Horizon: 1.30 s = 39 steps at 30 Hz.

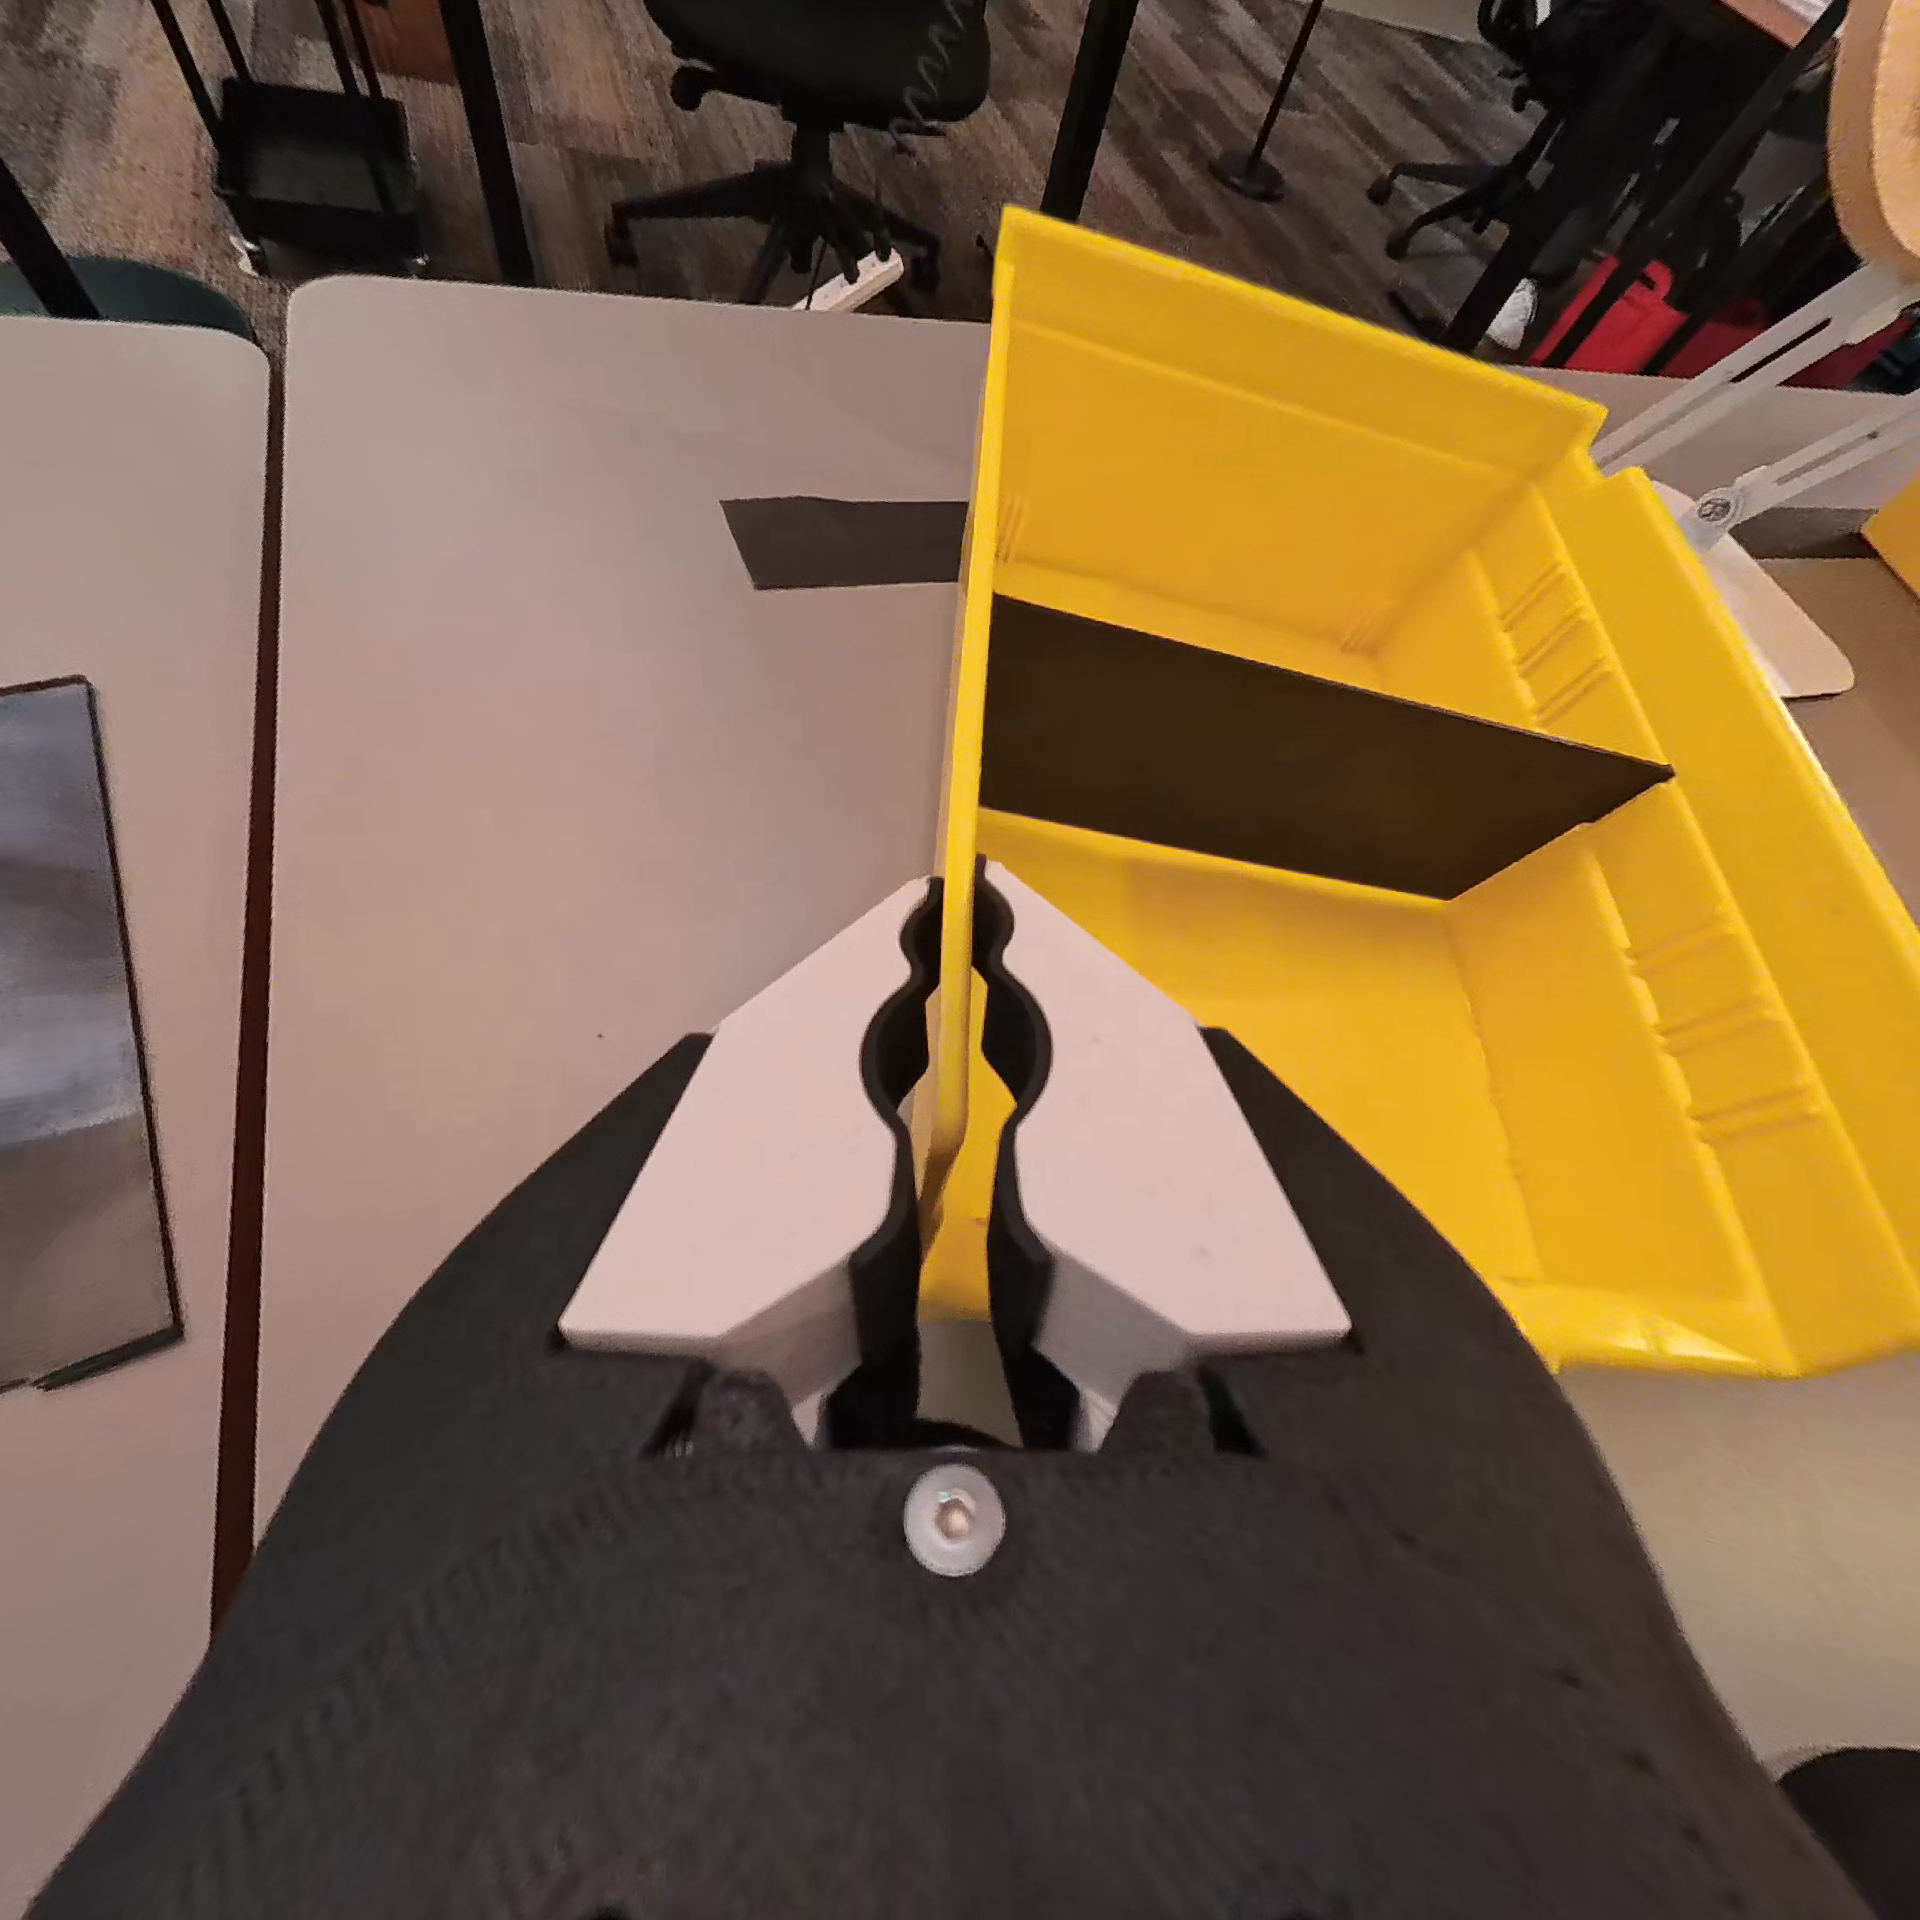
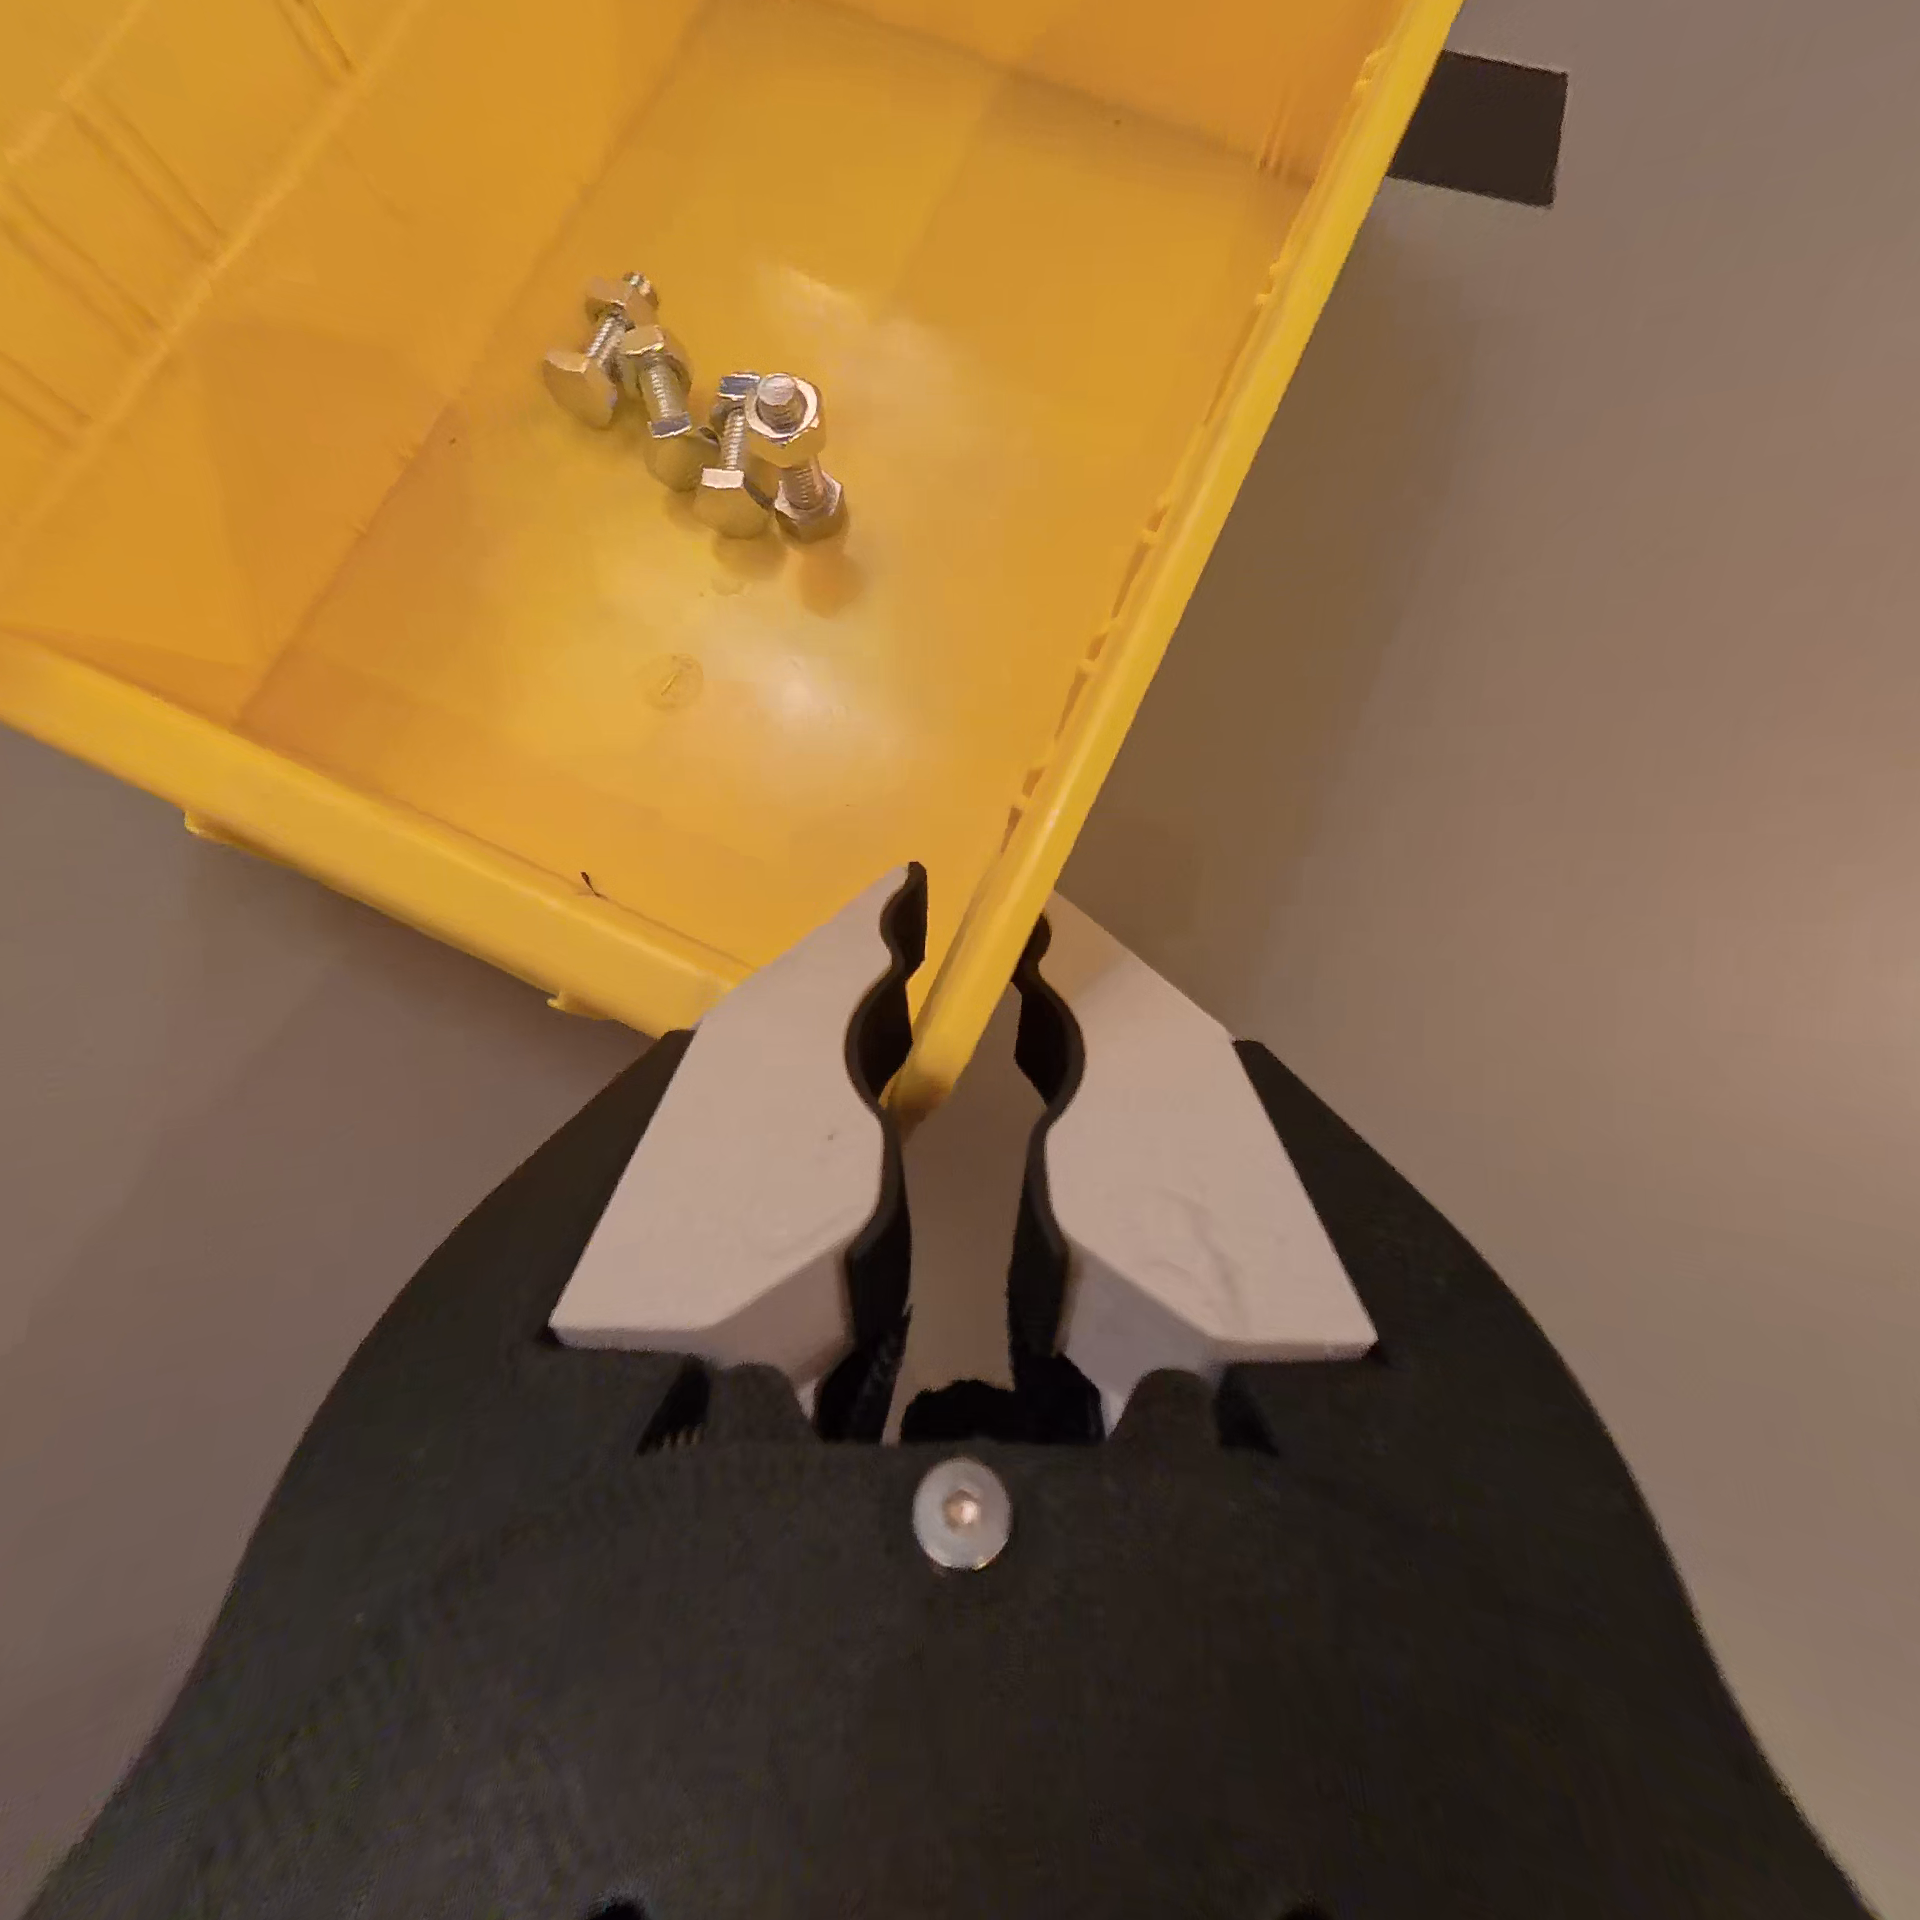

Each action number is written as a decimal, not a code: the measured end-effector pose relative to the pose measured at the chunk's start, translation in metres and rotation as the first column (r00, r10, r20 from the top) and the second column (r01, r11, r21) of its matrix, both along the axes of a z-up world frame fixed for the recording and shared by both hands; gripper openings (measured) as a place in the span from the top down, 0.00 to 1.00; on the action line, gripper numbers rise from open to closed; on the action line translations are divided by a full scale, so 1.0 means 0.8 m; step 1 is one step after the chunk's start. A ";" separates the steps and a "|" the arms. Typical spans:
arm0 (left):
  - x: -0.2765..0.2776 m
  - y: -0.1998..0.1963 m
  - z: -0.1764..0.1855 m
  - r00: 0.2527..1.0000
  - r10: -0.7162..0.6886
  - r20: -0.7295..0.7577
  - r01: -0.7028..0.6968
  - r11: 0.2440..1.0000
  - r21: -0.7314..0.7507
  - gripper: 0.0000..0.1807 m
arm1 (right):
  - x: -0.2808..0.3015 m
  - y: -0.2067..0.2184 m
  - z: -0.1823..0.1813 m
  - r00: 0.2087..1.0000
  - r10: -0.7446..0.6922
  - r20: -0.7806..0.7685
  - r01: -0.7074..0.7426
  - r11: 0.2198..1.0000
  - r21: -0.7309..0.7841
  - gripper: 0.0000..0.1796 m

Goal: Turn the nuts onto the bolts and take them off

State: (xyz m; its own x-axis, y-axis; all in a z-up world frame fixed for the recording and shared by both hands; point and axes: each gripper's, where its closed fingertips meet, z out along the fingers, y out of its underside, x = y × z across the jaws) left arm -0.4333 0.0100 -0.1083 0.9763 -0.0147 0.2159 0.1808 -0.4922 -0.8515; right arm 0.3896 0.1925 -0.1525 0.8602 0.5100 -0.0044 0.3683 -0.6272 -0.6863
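Several silver bolts [image 2: 691,405] lie in a heap on the floor of a yellow bin [image 2: 1195,520]; at least one carries a hex nut [image 2: 787,421]. My right gripper [image 2: 982,899] is shut on that bin's right wall near its front corner. In the left wrist view, my left gripper [image 1: 964,878] is shut on the thin left wall of a yellow bin [image 1: 1247,457] with a black divider [image 1: 1278,769]. Both compartments seen there look empty. I cannot tell whether the two views show the same bin. Neither gripper shows in the other's view.
The bin stands on a grey table [image 1: 571,727] with a strip of black tape [image 1: 831,540] beside it; the tape also shows in the right wrist view [image 2: 1475,145]. A dark flat panel [image 1: 62,1018] lies at the left. A white lamp base [image 1: 1766,582] and office chairs [image 1: 821,83] stand beyond. There is about 85 cm between the tips of the two grippers.
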 end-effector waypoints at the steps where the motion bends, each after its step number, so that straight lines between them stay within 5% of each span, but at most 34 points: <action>1: 0.000 0.000 0.002 1.000 -0.002 -0.002 0.002 1.000 0.006 0.99 | -0.003 -0.008 0.000 1.000 0.002 0.002 -0.002 1.000 0.002 0.93; 16: 0.008 0.005 0.034 1.000 -0.011 -0.003 0.011 0.993 0.121 0.98 | -0.023 -0.113 0.000 0.999 0.039 0.033 -0.038 0.999 -0.003 0.94; 39: 0.029 -0.008 0.101 0.998 -0.054 0.014 0.049 0.970 0.238 0.99 | -0.173 -0.195 -0.002 0.925 0.361 0.116 -0.357 0.932 -0.059 0.91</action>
